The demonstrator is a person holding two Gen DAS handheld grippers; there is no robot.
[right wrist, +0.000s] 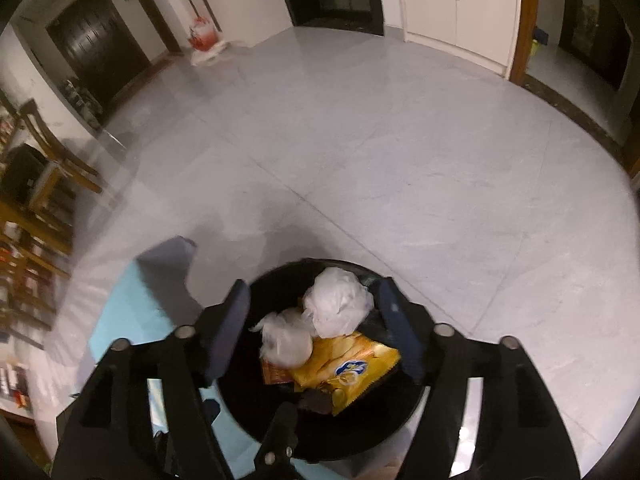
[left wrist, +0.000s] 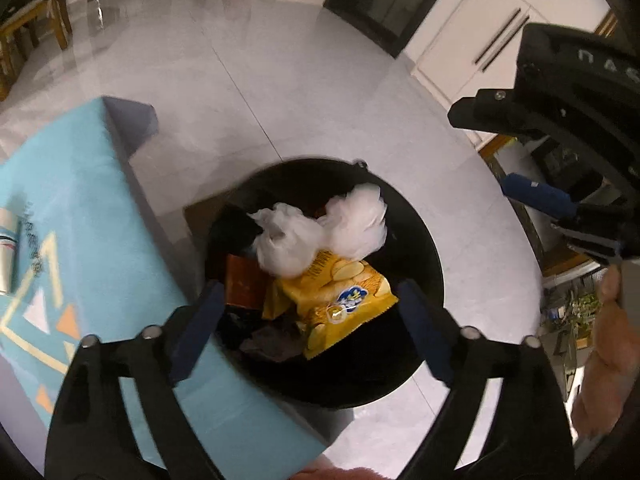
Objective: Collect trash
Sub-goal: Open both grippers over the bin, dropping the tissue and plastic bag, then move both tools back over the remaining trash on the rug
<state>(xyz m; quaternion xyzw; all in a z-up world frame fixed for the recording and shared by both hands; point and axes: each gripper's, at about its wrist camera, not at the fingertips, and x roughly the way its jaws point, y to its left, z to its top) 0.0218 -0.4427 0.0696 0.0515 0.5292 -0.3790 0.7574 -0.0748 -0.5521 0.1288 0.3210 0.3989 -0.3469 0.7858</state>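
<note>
Surface under blue cloth at left of frame, can lying near its far-left edge, not yet collected. Black bin at centre, crowded against the cloth's corner. Inside: brown wrapper, two white crumpled bags, yellow snack packet riding high on top. Left gripper and right gripper above the bin, jaws spread wide, holding nothing. Risks: packet sliding over the rim; bin knocked by a low pass; can rolling off.
</note>
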